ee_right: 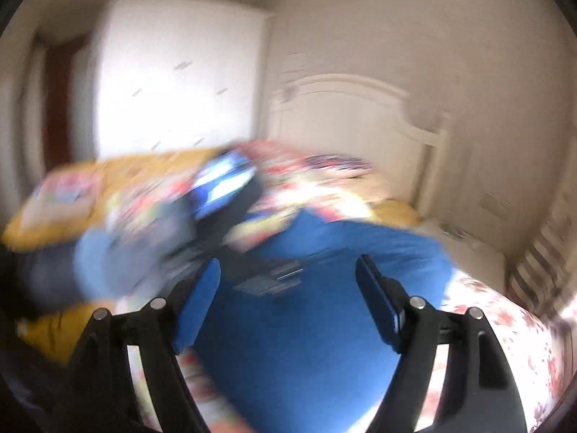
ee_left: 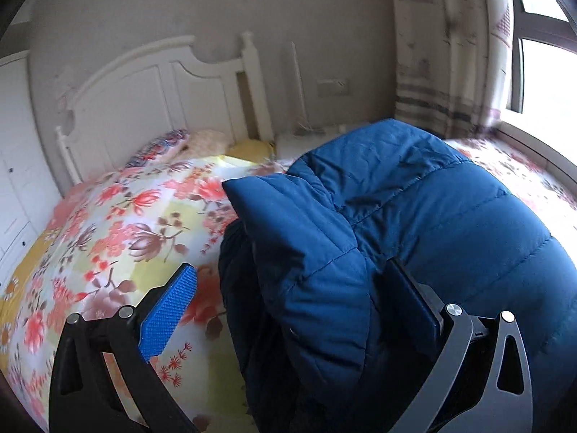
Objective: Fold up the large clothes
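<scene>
A large blue quilted puffer jacket lies heaped on the floral bedspread. My left gripper is open, its jaws wide apart on either side of a raised fold of the jacket; the right finger is partly buried in fabric. In the blurred right wrist view, my right gripper is open above the jacket, with nothing between its blue pads. The left gripper shows there as a blurred blue shape beyond the jacket.
A white headboard and pillows stand at the bed's far end. A curtain and window are at the right. White wardrobe doors stand past the bed. A yellow cover lies at the left.
</scene>
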